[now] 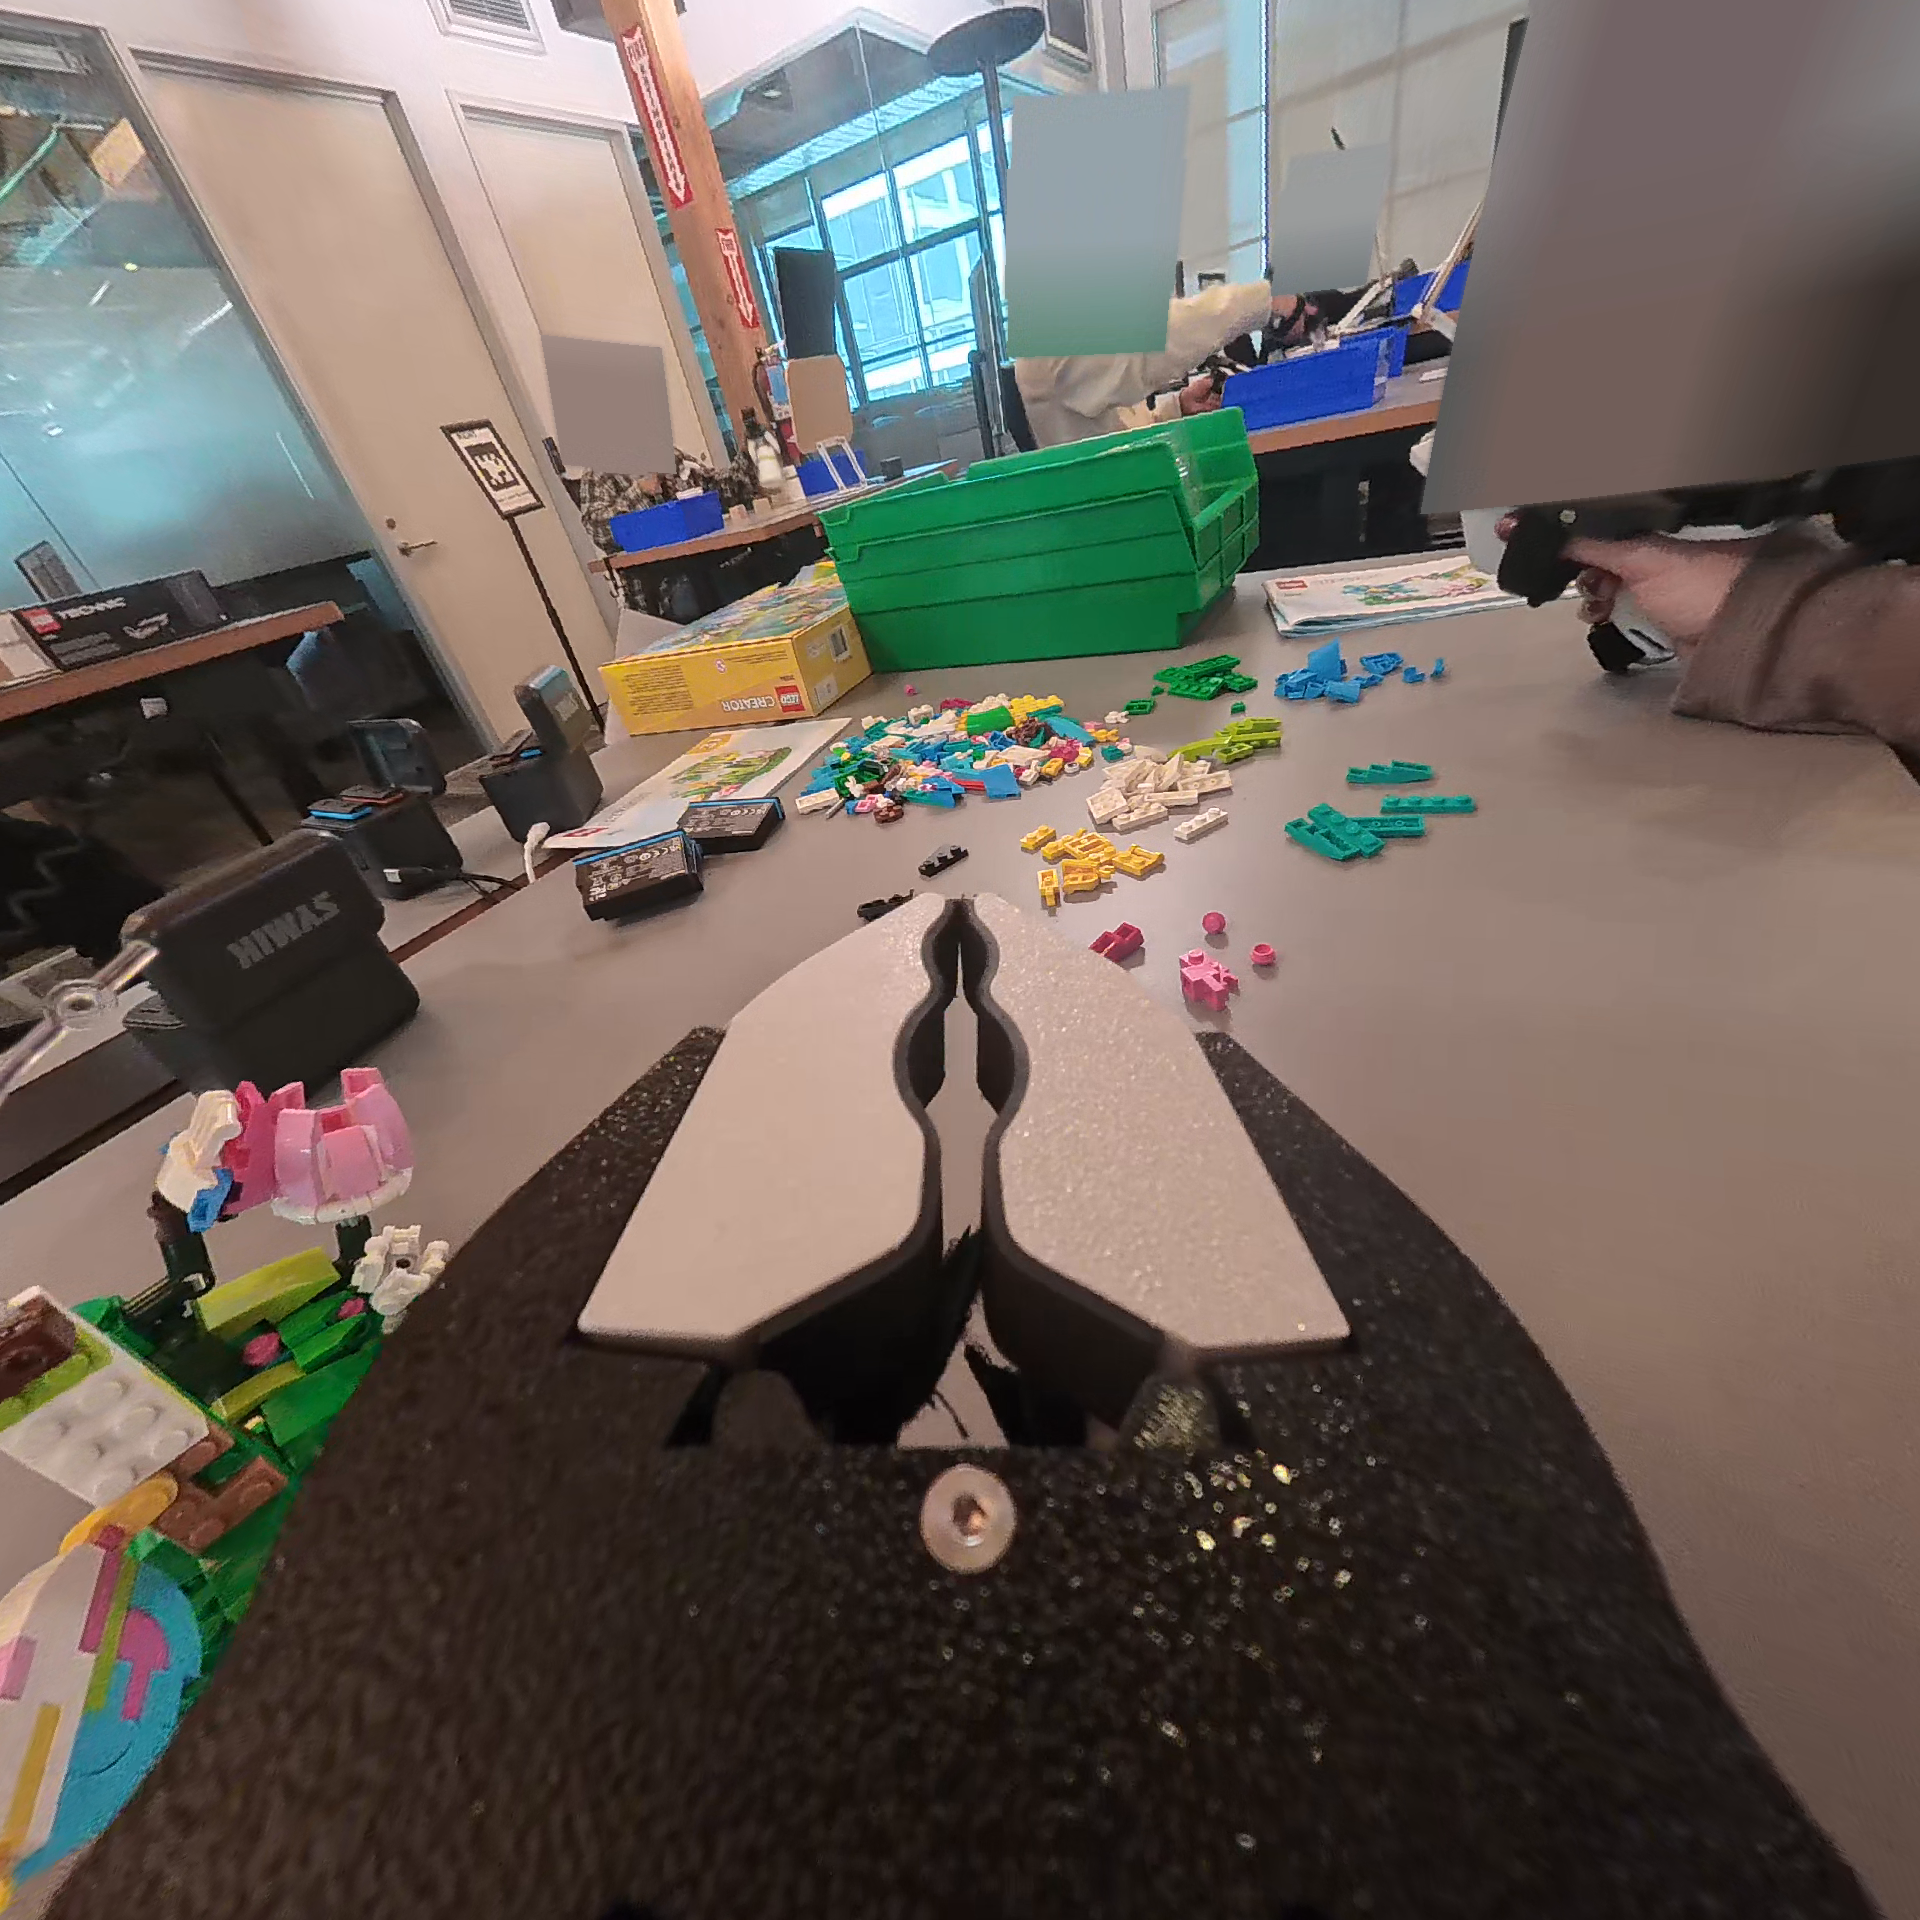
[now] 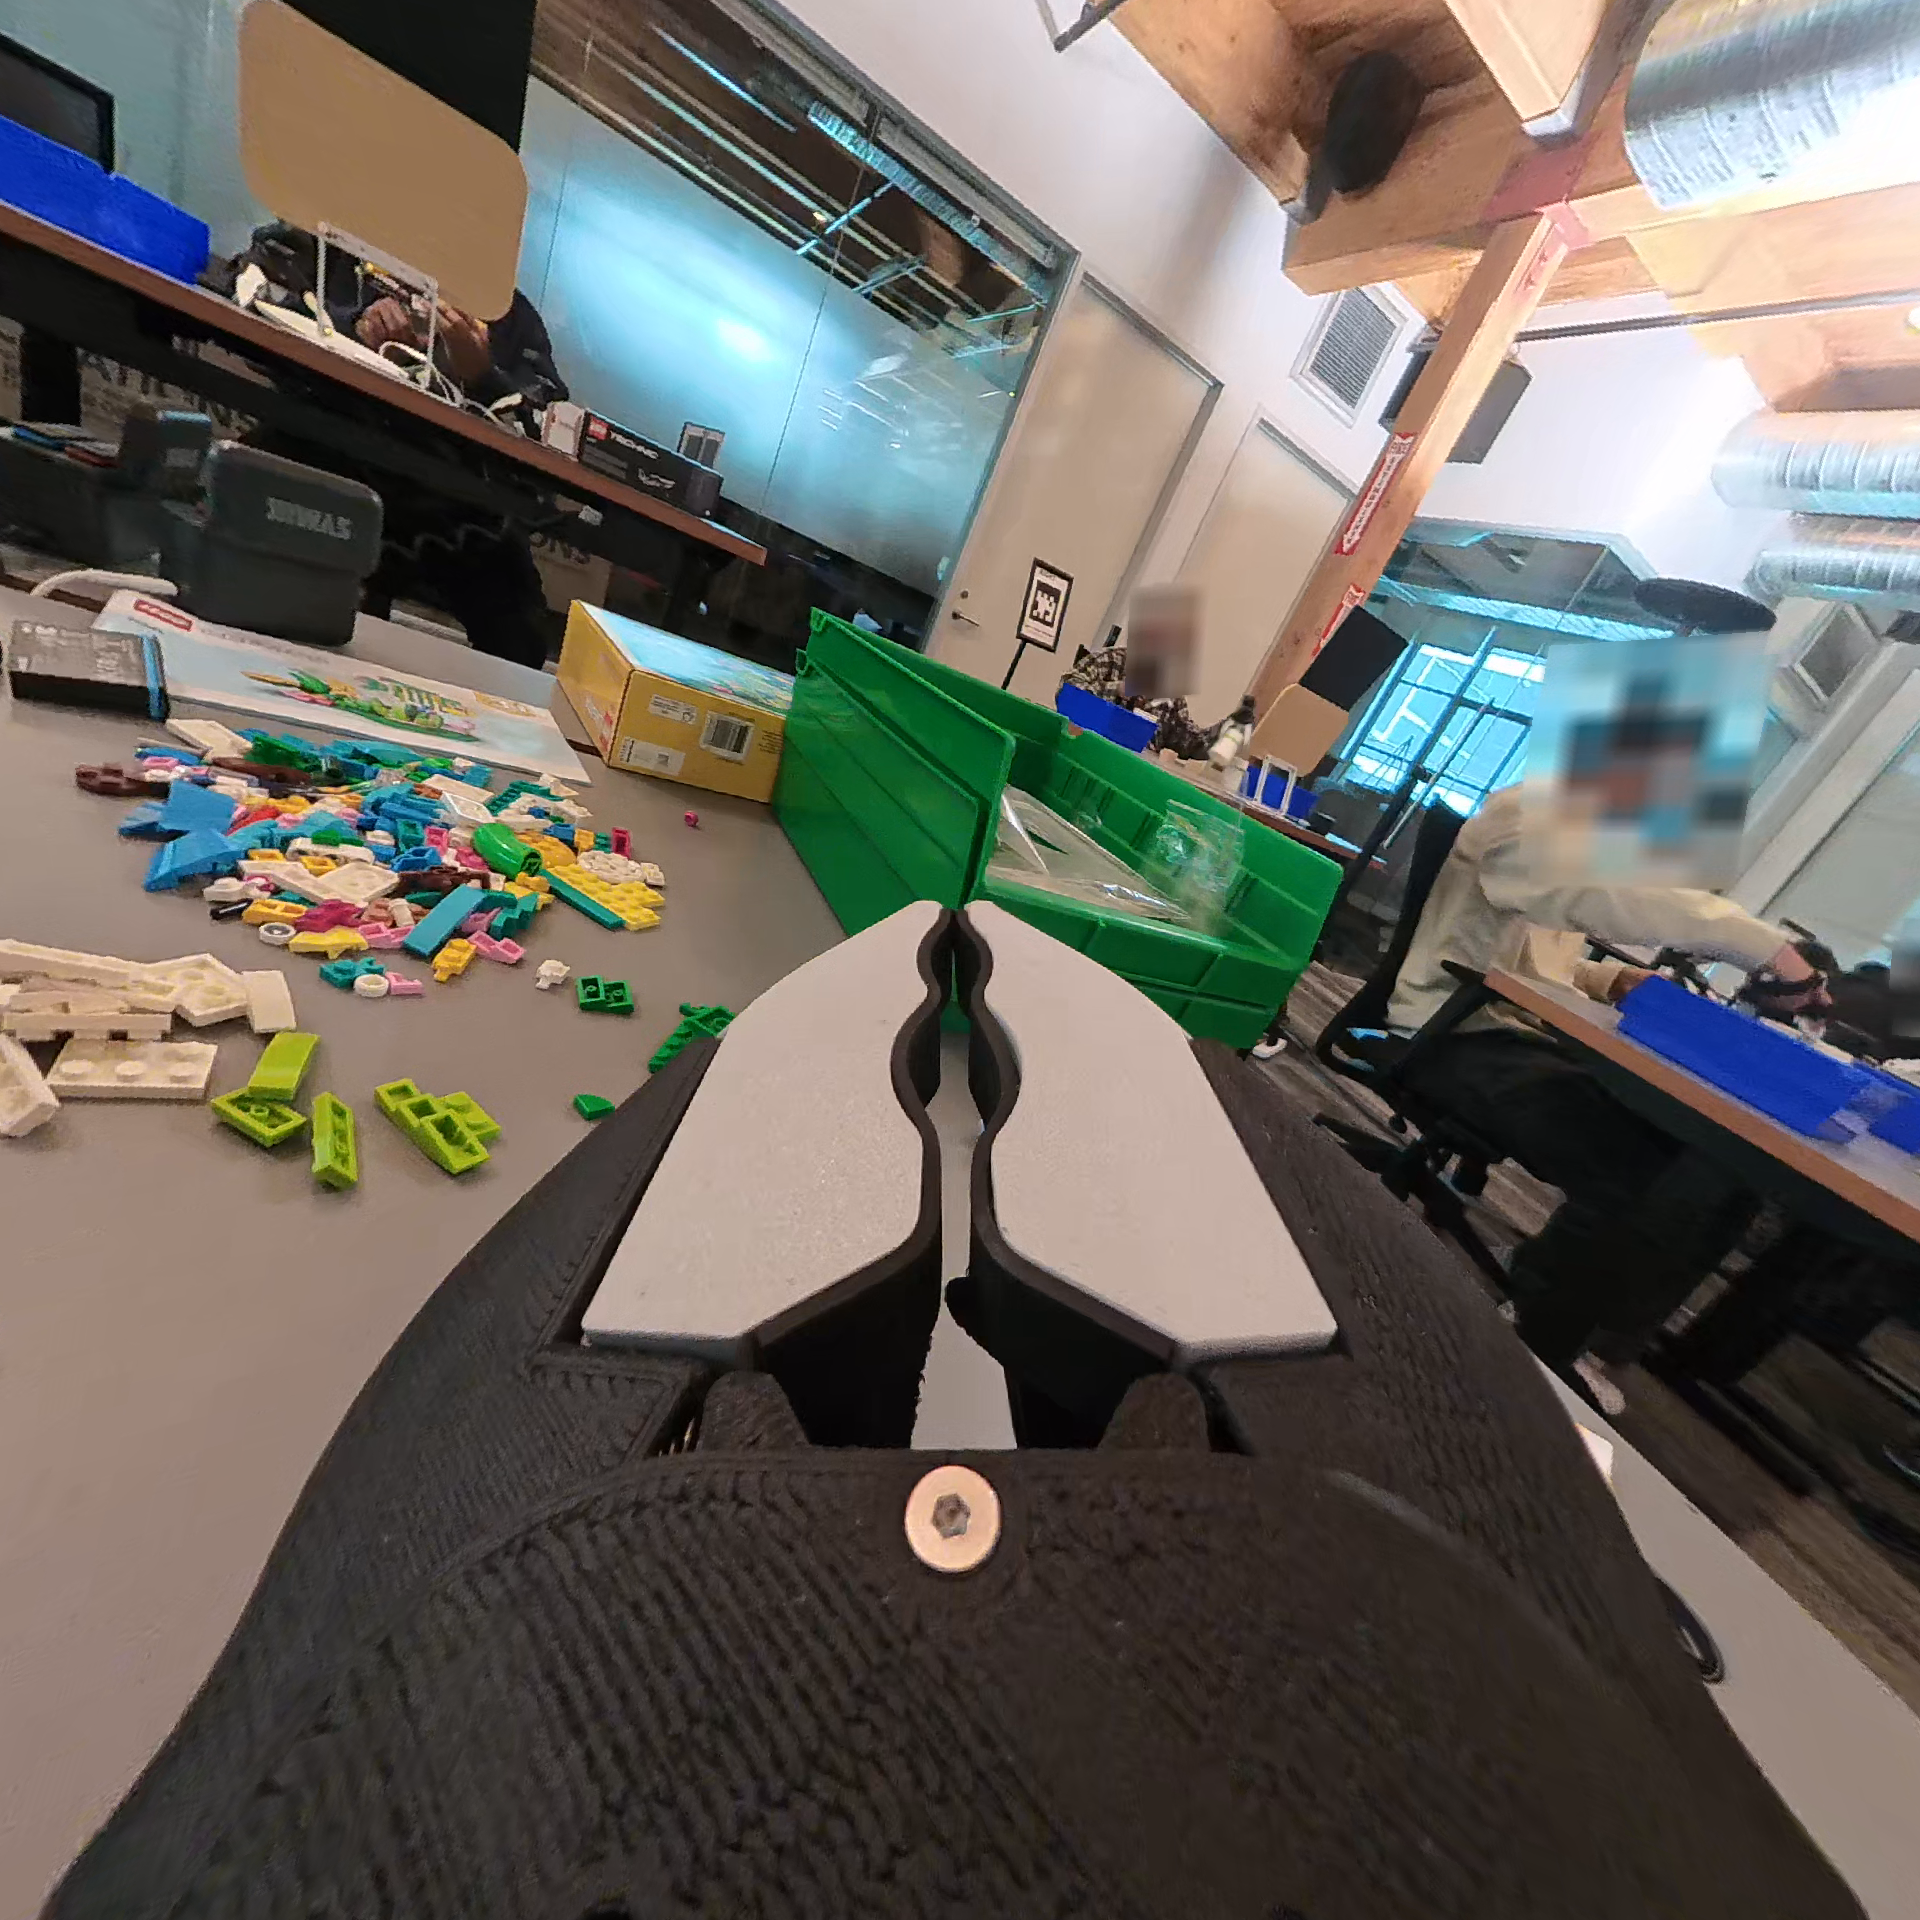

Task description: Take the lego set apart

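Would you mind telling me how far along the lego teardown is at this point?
Done: many loose pieces lie on the grey table, some grouped by colour, such as the white plates and yellow pieces. In hand: nothing; the left hand-held gripper and right hand-held gripper are both shut and empty. Left: the flower model at the left gripper's side remains largely assembled.

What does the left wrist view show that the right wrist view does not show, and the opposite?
Only the left wrist view shows the partly built lego model with pink flowers, the small yellow brick group and the teal plates.

Only the right wrist view shows the clear plastic bags inside the green plastic bin, and the ceiling ducts.

Both show the mixed colourful pile of loose bricks, the yellow cardboard box, the white plates, and one shut gripper each: left, right.
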